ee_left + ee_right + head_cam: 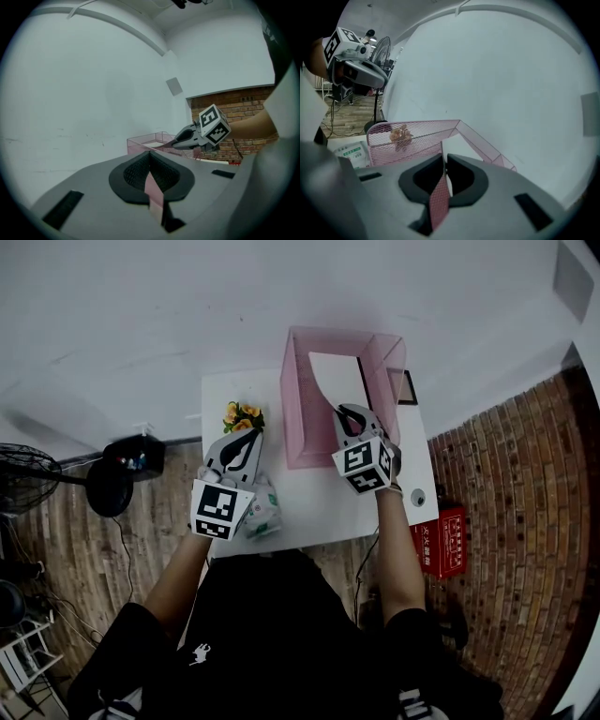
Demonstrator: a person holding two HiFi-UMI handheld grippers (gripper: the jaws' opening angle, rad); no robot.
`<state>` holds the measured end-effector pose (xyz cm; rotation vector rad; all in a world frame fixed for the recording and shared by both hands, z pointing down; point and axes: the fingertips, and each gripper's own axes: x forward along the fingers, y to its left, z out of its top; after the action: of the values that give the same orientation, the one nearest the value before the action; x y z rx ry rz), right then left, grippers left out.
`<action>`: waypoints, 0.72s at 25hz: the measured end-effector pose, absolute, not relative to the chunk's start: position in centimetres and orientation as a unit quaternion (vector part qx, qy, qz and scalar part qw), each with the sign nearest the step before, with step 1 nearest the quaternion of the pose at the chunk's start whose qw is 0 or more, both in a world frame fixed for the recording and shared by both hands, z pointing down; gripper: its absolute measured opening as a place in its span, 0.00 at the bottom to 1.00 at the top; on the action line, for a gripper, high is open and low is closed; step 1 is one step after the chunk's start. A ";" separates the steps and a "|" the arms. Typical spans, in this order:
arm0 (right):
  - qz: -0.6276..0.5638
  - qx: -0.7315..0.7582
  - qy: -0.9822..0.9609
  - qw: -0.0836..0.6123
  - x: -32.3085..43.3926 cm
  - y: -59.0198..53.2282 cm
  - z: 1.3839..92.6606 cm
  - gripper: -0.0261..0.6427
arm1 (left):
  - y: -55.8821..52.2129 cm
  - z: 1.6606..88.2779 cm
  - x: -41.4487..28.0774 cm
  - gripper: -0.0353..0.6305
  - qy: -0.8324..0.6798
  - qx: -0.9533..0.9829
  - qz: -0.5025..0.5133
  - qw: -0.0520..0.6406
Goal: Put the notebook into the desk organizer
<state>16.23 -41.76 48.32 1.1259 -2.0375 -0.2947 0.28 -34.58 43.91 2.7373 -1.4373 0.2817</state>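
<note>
A pink mesh desk organizer [298,418] stands at the back of the small white table [309,502]. The white notebook [333,381] leans inside it. My right gripper [349,413] reaches over the organizer's front, its tips at the notebook's near corner. In the right gripper view the jaws [444,159] stand almost together with a thin white sliver of notebook [457,147] between them, shut on it. My left gripper [242,442] hovers left of the organizer, shut with nothing in it [150,157].
Orange flowers [243,415] sit just beyond the left gripper. A tissue packet [262,514] lies at the table's front left. A fan [28,479] stands on the floor at the left, a red box [441,540] at the right. A white wall lies behind the table.
</note>
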 end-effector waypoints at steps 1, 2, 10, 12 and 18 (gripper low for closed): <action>-0.109 0.441 -0.803 0.384 16.2 -41.9 48.4 0.08 | -34.6 44.0 0.3 0.06 -0.463 0.881 0.092 0.019; -0.102 0.440 -0.807 0.381 16.1 -42.1 48.4 0.08 | -34.7 44.1 0.2 0.06 -0.463 0.881 0.093 0.019; -0.065 0.379 -0.842 0.379 14.8 -41.6 49.5 0.28 | -35.1 44.3 -0.2 0.06 -0.465 0.880 0.097 0.020; -0.052 0.363 -0.852 0.373 14.5 -41.2 49.8 0.41 | -35.1 44.3 -0.3 0.06 -0.465 0.880 0.098 0.019; -0.038 0.366 -0.856 0.364 14.7 -40.9 49.5 0.45 | -34.9 44.0 -0.2 0.06 -0.460 0.882 0.097 0.017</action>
<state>14.69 -40.87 49.46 0.9421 -2.2021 -0.0974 -0.17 -34.95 44.01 2.7428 -1.4315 0.3011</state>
